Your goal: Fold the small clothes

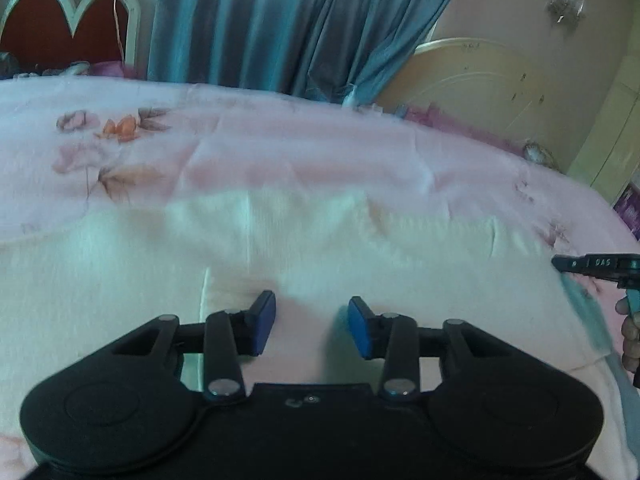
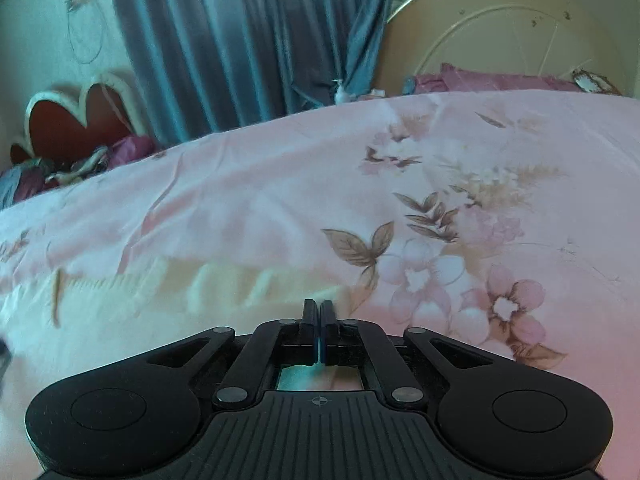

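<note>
Bed (image 2: 248, 208), covered by a pink flowered sheet, fills the room in both views. Blue curtain (image 1: 256, 20) hangs behind it; cream headboard (image 2: 500, 32) at one end with purple pillows (image 2: 492, 78) against it. The flat sheet serves as the folding surface.

White garment (image 1: 280, 248) lies spread on the near part of the sheet, wide and mostly flat, a few soft ridges along its far edge. Likely laid out this way so that an edge can be lifted and turned over. No fold is evident yet; both views are blurred, so the weave and exact outline stay uncertain.

Left gripper (image 1: 312, 326): jaws apart, blue pads (image 1: 264, 322) facing each other just above the near part of the garment. Nothing visible between them. Judged to be placed for a pinch on the cloth.

Right gripper (image 2: 319, 320): jaws together, only a thin slit between them. It sits at the garment's right edge, where white cloth meets pink sheet. Whether a layer of cloth is caught in that slit cannot be told. In the left wrist view its tip enters from the right over the cloth edge, with the person's fingers (image 1: 628, 332) behind it.
</note>
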### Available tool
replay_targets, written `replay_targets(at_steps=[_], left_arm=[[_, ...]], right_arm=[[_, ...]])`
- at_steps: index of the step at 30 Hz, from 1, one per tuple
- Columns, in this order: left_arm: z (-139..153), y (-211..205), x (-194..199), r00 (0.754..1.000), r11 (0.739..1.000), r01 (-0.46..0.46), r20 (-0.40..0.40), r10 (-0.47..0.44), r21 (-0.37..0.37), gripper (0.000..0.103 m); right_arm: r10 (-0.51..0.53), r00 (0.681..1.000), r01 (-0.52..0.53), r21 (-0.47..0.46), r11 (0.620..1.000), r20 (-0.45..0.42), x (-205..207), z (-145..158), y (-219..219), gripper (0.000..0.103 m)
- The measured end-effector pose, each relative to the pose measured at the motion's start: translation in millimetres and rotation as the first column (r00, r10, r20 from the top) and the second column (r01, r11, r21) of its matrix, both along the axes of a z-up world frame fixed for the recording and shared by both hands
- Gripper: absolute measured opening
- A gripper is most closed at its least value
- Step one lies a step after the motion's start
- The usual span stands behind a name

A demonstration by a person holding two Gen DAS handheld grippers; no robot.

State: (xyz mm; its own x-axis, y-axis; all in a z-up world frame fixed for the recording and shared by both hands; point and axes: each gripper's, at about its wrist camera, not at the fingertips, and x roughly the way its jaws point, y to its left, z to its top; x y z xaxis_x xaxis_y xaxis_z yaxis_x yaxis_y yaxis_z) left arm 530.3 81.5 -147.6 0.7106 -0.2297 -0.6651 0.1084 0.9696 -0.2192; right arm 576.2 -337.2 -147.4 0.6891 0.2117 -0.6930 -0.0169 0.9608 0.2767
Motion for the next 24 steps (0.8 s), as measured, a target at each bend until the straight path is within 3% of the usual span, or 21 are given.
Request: replay_targets(at_steps=[5,8,10,12,16,19,24], left_arm=[[7.0,1.6,-9.1,1.000,1.000,0.000,0.002,0.000,0.005,0.039],[16.5,0.8,-24.6,0.999,1.000,0.005,0.035,-0.006,0.001,0.041],[10.5,-2.8,-23.3,1.000,0.999,0.018,0.006,-0.018,0.038,0.042],[1.2,-3.7,-23.4,1.000,0.998,0.028,0.000,-0.028,0.052,0.041],[18.4,-7.0,-35.7,0.998,0.998,0.048,0.039,-0.050,0.048,0.042],[8.0,-8.9,-36.2,0.998,0.997,0.054,-0.019,-0.053,0.062,0.042],[17.1,-4.6,-49.4,0.999,0.999,0.031,0.024,-0.032,0.032,0.043]], right_arm=[[0.046,0.999,-0.047,-0.042,0.998,-0.024,-3.8,7.0,3.8,0.000],[0.053,0.998,-0.053,-0.017,0.998,-0.028,-29.3,19.1,4.1,0.000],[0.099,0.992,-0.104,-0.066,0.992,-0.076,-41.3,10.7,15.6,0.000],[0.099,0.994,-0.103,-0.100,0.990,-0.053,-50.6,7.5,19.1,0.000],[0.096,0.995,-0.098,-0.064,0.993,-0.032,-71.9,27.4,21.3,0.000],[0.113,0.989,-0.123,-0.101,0.987,-0.097,-89.0,12.6,32.4,0.000],[0.079,0.997,-0.080,-0.068,0.994,-0.027,-111.1,30.2,32.2,0.000]])
